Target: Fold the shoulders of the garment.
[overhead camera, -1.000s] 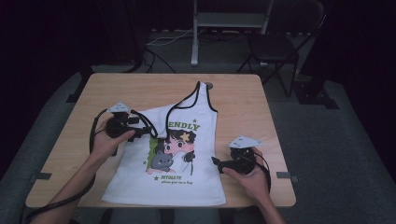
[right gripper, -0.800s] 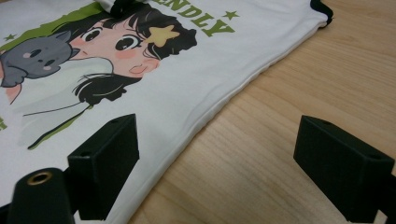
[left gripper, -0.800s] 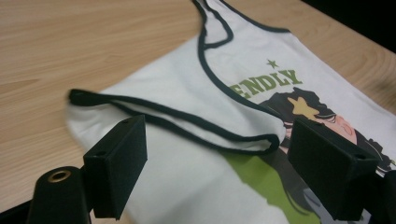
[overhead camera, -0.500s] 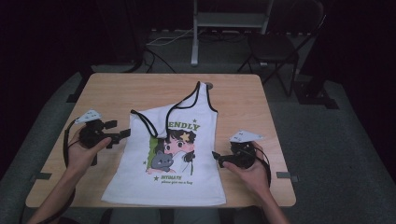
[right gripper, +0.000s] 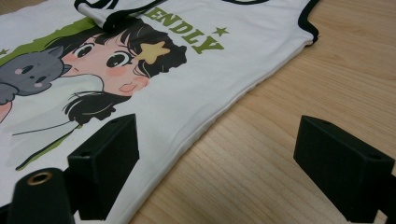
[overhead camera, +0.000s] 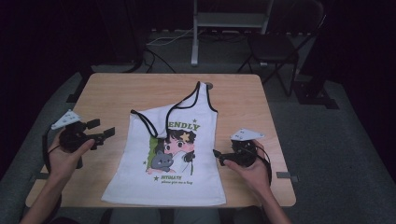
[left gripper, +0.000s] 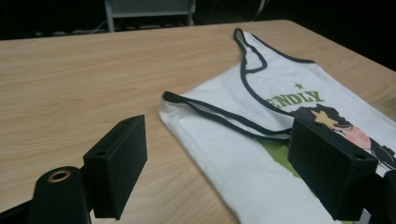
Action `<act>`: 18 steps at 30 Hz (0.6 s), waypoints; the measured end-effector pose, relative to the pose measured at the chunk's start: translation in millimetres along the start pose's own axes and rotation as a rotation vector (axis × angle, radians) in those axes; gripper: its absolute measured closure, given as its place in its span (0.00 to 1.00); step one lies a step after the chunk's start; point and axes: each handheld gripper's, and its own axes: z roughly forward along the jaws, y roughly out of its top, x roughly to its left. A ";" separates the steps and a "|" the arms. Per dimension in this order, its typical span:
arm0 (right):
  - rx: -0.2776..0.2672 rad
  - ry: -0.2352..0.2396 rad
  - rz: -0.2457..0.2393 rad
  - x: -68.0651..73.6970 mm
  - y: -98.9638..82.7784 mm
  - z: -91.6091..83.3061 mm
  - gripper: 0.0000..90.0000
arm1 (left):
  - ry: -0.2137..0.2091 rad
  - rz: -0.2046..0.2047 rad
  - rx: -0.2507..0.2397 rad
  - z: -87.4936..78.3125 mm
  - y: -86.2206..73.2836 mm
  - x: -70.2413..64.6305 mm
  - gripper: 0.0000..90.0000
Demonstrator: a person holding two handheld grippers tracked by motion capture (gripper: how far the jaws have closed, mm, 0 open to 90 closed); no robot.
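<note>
Your left hand-held gripper [overhead camera: 103, 134] has pulled back off white cartoon-print tank top [overhead camera: 180, 163], jaws wide, empty. Top lies mid wooden tabletop [overhead camera: 116, 88], left shoulder folded inward. Right hand-held gripper [overhead camera: 217, 156] open, empty, beside right hem. Fold released; next fold likely.

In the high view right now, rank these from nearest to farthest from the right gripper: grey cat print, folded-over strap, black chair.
From the right gripper:
1. Grey cat print, on the tank top to its left.
2. Folded-over strap, upper left of the top.
3. Black chair, beyond the table.

Overhead light on table [overhead camera: 116, 93] only, surroundings near black; soft shadows, mild glare on wood, gripper views sharp mid-frame, jaws slightly soft.
</note>
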 end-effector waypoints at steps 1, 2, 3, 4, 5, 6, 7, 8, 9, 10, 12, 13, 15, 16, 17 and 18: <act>-0.001 -0.001 -0.002 -0.2 0.0 -0.1 0.15 | 0.011 0.001 -0.002 -4.1 -1.2 1.7 0.22; -0.002 -0.001 -0.002 -0.5 0.0 -0.2 0.15 | 0.024 0.001 -0.006 -8.1 -2.9 3.5 0.22; -0.002 -0.001 -0.001 -0.7 0.0 -0.4 0.15 | 0.030 -0.006 -0.008 -12.2 -5.1 5.3 0.22; -0.001 -0.002 0.002 -0.9 -0.1 -0.4 0.15 | 0.036 -0.010 -0.011 -16.1 -7.9 7.5 0.22; 0.000 -0.002 0.000 -1.4 -0.3 -0.4 0.15 | 0.049 -0.012 -0.011 -20.1 -11.1 9.3 0.22; 0.002 -0.004 0.003 -1.7 -0.5 -0.4 0.15 | 0.068 -0.004 -0.007 -24.2 -14.6 11.0 0.22; 0.001 -0.004 0.001 -2.3 -0.7 -0.3 0.15 | 0.077 -0.005 -0.007 -28.0 -18.4 13.1 0.22; 0.000 -0.004 0.000 -2.9 -0.7 -0.2 0.15 | 0.079 -0.013 -0.012 -31.7 -22.7 15.5 0.22; 0.000 -0.005 0.001 -3.3 -0.7 -0.1 0.15 | 0.086 -0.017 -0.012 -35.2 -26.7 18.1 0.22; 0.001 -0.005 0.003 -3.7 -0.7 -0.1 0.15 | 0.098 -0.018 -0.010 -38.6 -30.8 20.8 0.22; 0.001 -0.007 0.003 -4.3 -0.4 0.1 0.15 | 0.118 -0.040 -0.029 -46.1 -39.0 26.7 0.22; 0.002 -0.007 0.001 -4.6 -0.2 0.1 0.15 | 0.125 -0.045 -0.031 -49.3 -42.6 29.8 0.22; 0.004 -0.006 0.003 -4.7 0.1 0.3 0.15 | 0.141 -0.063 -0.041 -55.4 -49.0 34.7 0.22; 0.003 -0.006 0.003 -5.0 0.3 0.6 0.15 | 0.144 -0.066 -0.043 -58.0 -51.6 36.9 0.22; 0.002 -0.005 0.001 -5.5 0.4 1.0 0.15 | 0.146 -0.071 -0.045 -59.7 -54.0 38.5 0.22; 0.003 -0.007 0.002 -5.8 0.8 1.3 0.15 | 0.149 -0.072 -0.044 -61.2 -56.5 39.8 0.22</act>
